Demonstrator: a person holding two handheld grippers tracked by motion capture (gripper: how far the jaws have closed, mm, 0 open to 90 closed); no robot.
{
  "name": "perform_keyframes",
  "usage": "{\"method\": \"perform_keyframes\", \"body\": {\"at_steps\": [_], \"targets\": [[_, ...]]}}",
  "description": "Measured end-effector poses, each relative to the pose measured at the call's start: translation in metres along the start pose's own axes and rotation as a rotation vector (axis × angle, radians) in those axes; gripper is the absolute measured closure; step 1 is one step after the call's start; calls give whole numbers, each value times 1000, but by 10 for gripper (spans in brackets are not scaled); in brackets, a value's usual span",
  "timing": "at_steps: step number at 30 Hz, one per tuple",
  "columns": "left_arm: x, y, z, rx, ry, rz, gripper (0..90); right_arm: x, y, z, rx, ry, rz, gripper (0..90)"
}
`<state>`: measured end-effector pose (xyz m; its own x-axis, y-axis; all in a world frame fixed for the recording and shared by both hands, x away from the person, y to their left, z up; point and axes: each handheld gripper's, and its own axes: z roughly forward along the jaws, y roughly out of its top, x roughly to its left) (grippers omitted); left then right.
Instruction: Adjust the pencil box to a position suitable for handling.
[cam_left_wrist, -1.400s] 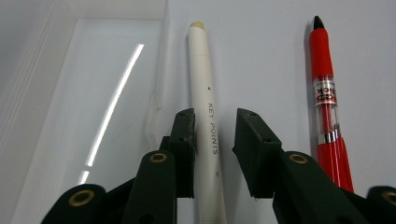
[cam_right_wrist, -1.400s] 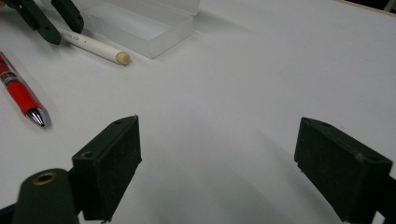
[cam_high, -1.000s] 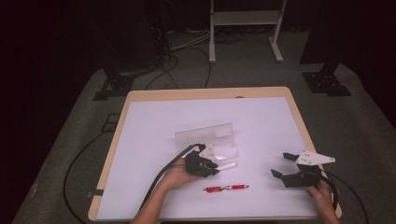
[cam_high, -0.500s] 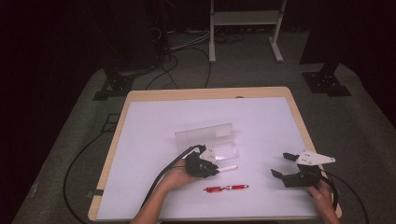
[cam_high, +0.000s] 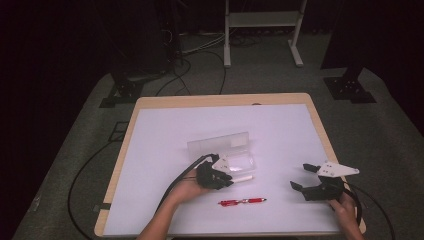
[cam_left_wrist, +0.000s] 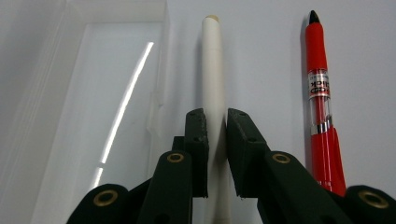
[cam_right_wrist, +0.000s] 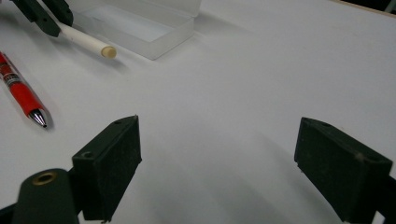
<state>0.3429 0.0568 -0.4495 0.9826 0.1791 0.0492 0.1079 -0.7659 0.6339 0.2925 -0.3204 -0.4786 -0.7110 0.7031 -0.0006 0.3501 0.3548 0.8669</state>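
My left gripper (cam_left_wrist: 217, 122) is shut on a white pen (cam_left_wrist: 214, 70), gripping its barrel near the middle. The pen points away along the table, beside an open clear plastic case (cam_left_wrist: 93, 93). A red pen (cam_left_wrist: 320, 93) lies parallel on the other side. From above, the left gripper (cam_high: 228, 179) sits just in front of the case (cam_high: 235, 156), with the white pen (cam_high: 243, 177) sticking out to the right and the red pen (cam_high: 242, 201) nearer the front edge. My right gripper (cam_high: 302, 177) rests at the front right, open and empty (cam_right_wrist: 217, 158).
The white table (cam_high: 165, 140) has a wooden rim. The case's lid (cam_high: 217, 142) stands open behind it. In the right gripper view, the left gripper's jaws (cam_right_wrist: 44, 16), the white pen (cam_right_wrist: 88, 43), the red pen (cam_right_wrist: 18, 88) and the case (cam_right_wrist: 140, 23) lie ahead to the left.
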Motion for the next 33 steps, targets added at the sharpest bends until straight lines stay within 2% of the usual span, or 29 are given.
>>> {"method": "perform_keyframes", "body": {"at_steps": [10,33], "targets": [[2,5,-10,-22,18,1,788,0,0,0,1,0,0,138],[17,15,-27,-53,48,2,788,0,0,0,0,-1,1,138]]}}
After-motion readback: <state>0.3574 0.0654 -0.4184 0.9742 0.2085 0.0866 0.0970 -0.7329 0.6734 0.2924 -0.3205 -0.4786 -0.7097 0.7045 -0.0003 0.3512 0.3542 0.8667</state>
